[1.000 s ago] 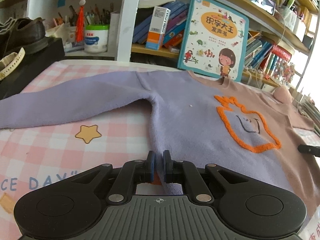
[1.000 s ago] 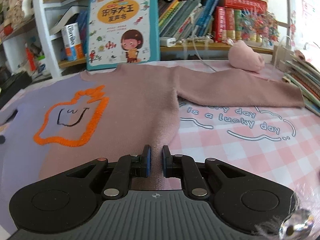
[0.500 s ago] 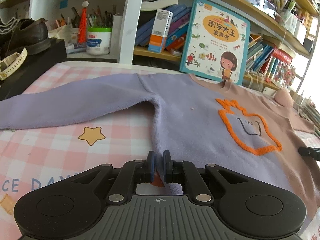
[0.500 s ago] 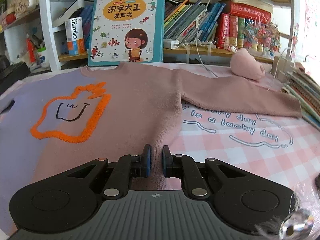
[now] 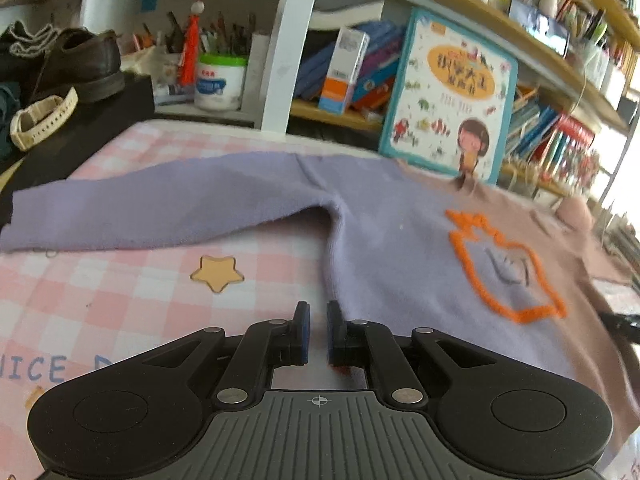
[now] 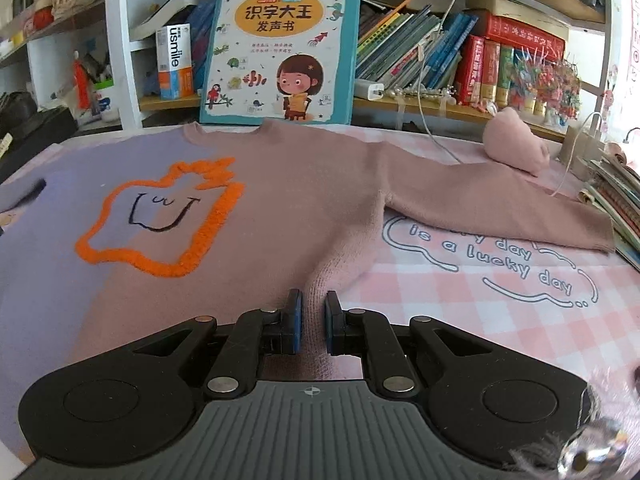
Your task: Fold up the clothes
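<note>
A two-tone sweater (image 5: 392, 248) lies flat on the checked tablecloth (image 5: 120, 300), lilac on one half and dusty pink (image 6: 304, 208) on the other, with an orange outline (image 6: 160, 216) on the chest. Its lilac sleeve (image 5: 160, 208) stretches left and its pink sleeve (image 6: 500, 204) stretches right. My left gripper (image 5: 316, 316) is at the lilac hem corner with its jaws opening; only tablecloth shows between the pads, and the hem edge lies just right of them. My right gripper (image 6: 312, 312) is shut on a raised ridge of the pink hem.
A bookshelf with a large picture book (image 6: 280, 40) stands behind the table. A shoe (image 5: 80, 64) on a black box sits at the far left. A rolled pink cloth (image 6: 516, 144), a white cable (image 6: 432, 120) and a stack of books (image 6: 616, 196) lie at the right.
The left jaws have parted slightly and the lilac hem no longer sits between them; the left view has shifted a little leftward. The right gripper still pinches the pink hem.
</note>
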The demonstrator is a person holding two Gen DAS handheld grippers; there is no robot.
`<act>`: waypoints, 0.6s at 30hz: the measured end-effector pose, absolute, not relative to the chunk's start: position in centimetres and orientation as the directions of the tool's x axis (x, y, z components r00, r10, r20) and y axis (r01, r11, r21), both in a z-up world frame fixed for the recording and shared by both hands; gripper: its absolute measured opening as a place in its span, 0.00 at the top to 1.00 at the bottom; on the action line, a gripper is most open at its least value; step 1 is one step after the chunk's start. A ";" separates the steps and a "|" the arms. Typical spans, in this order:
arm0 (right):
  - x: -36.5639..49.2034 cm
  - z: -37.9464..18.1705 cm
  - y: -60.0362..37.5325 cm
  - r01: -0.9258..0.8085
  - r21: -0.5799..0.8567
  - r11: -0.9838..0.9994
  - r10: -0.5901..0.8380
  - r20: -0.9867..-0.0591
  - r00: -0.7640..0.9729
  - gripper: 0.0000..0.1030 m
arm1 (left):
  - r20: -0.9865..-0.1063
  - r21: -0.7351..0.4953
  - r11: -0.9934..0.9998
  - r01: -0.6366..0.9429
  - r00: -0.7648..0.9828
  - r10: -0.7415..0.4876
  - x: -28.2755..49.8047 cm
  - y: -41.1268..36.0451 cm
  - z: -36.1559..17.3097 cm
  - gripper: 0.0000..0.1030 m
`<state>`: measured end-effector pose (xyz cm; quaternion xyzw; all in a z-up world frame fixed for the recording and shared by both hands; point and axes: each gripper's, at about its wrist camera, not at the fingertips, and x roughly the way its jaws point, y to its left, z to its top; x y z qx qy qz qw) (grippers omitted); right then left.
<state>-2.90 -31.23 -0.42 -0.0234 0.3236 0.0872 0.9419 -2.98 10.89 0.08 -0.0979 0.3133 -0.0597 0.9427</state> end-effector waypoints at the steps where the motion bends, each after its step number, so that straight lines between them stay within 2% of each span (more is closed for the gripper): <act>1: -2.8 -0.4 -31.6 -0.170 0.019 0.985 0.145 -0.614 0.776 0.90 | -0.571 -0.224 0.973 0.057 0.801 -0.179 -3.0 10.8 0.3 0.85; 3: -2.7 -0.5 -32.2 -0.154 0.039 0.987 0.146 -0.615 0.775 0.90 | -0.560 -0.231 0.970 0.070 0.806 -0.192 -2.9 10.5 0.7 0.72; 5: -2.6 -0.5 -32.7 -0.143 0.063 0.988 0.151 -0.616 0.773 0.90 | -0.566 -0.229 0.970 0.082 0.799 -0.202 -2.6 9.9 0.6 0.63; 8: -2.7 -0.4 -32.6 -0.140 0.055 0.989 0.144 -0.618 0.773 0.89 | -0.592 -0.213 0.972 0.094 0.779 -0.205 -2.0 8.8 -0.1 0.63; 10: -2.8 -0.5 -32.6 -0.137 0.042 0.990 0.134 -0.618 0.775 0.86 | -0.598 -0.207 0.973 0.103 0.774 -0.209 -1.8 8.4 -0.5 0.64; 11: -2.8 -0.5 -32.6 -0.136 0.040 0.990 0.131 -0.618 0.775 0.85 | -0.599 -0.199 0.974 0.106 0.774 -0.206 -1.8 8.3 -0.7 0.74; 12: -2.8 -0.5 -32.7 -0.134 0.047 0.990 0.134 -0.619 0.774 0.85 | -0.599 -0.188 0.976 0.108 0.775 -0.201 -1.7 8.2 -0.7 0.91; 14: -2.7 -0.5 -32.8 -0.131 0.066 0.989 0.143 -0.621 0.770 0.85 | -0.598 -0.179 0.978 0.109 0.777 -0.196 -1.7 8.2 -0.7 0.95; 18: -2.9 -0.4 -32.1 -0.166 0.088 0.982 0.185 -0.620 0.762 0.89 | -0.598 -0.180 0.982 0.065 0.785 -0.161 -1.8 9.3 -0.6 0.95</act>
